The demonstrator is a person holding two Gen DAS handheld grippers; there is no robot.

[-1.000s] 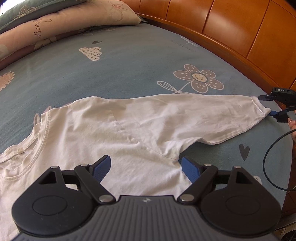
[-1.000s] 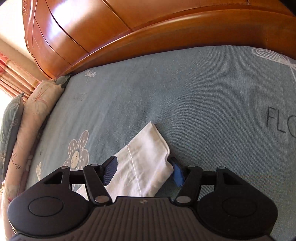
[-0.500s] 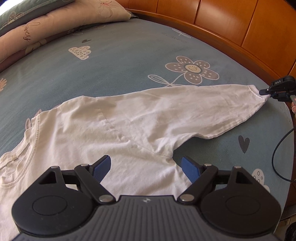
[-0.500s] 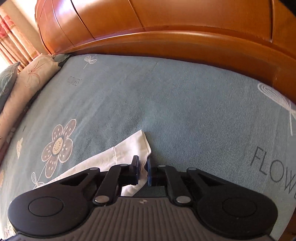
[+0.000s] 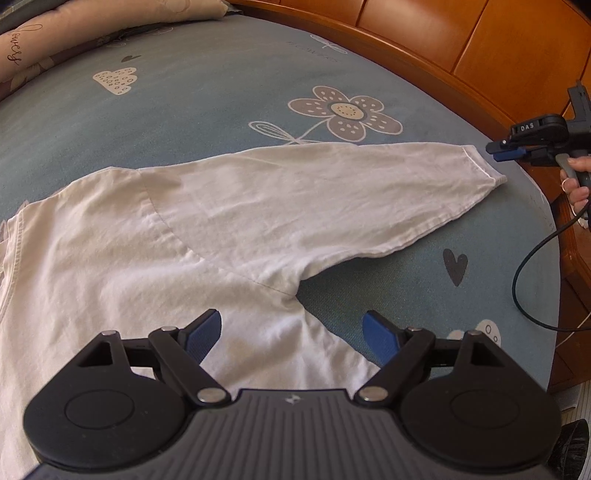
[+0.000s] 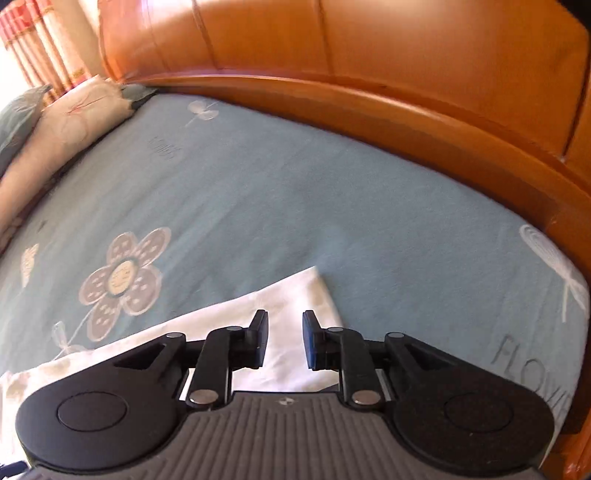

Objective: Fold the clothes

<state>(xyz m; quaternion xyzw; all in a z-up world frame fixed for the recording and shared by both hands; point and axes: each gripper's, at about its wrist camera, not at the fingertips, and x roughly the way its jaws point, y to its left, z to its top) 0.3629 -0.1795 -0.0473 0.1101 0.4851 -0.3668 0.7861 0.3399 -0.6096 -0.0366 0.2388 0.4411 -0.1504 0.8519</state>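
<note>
A white T-shirt (image 5: 155,236) lies flat on the blue bed sheet (image 5: 221,85). Its sleeve (image 5: 332,199) stretches out to the right, cuff end near the bed's edge. My left gripper (image 5: 291,330) is open and empty, hovering over the shirt's side by the armpit. My right gripper (image 6: 283,339) is partly open and empty, just above the sleeve cuff (image 6: 299,295). In the left wrist view the right gripper (image 5: 508,149) sits a short way right of the cuff, apart from it.
A curved wooden bed frame (image 6: 369,99) runs along the far and right edge of the sheet. Pillows (image 5: 74,33) lie at the far left. A black cable (image 5: 532,266) hangs from the right gripper over the bed's edge.
My right gripper was shut on the sleeve cuff half a second ago; it has now opened, let the cuff go and drawn back slightly. The sleeve lies straight. The left gripper stayed open.
</note>
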